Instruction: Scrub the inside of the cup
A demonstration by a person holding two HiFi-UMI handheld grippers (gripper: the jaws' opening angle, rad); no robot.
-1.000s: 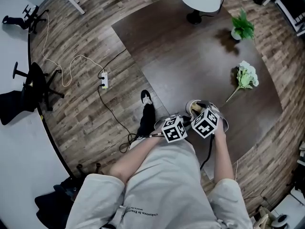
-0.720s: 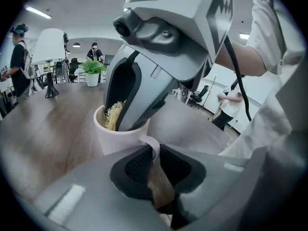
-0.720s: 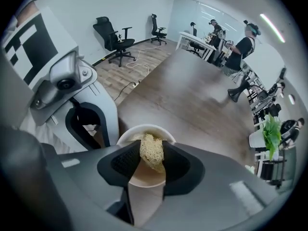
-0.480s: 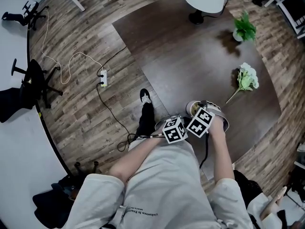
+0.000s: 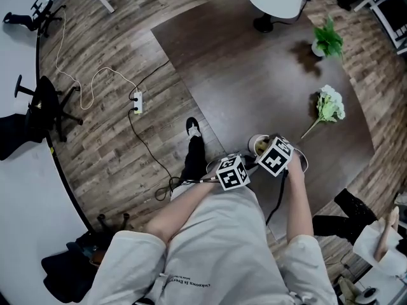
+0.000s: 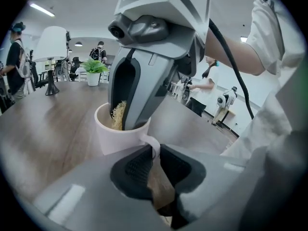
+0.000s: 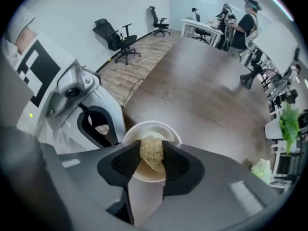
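White, the cup (image 6: 118, 134) is held by its handle in the closed left gripper (image 6: 155, 166) at the near edge of the table (image 5: 254, 75). A scourer (image 7: 150, 150) is clamped in the right gripper (image 7: 151, 163), which has been shifted slightly right and farther inside the cup: scrubbing is judged under way.

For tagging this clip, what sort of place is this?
Probably an open-plan office or lab: swivel office chairs on a wood-look floor, a white desk with people standing by it, and a large brown table.
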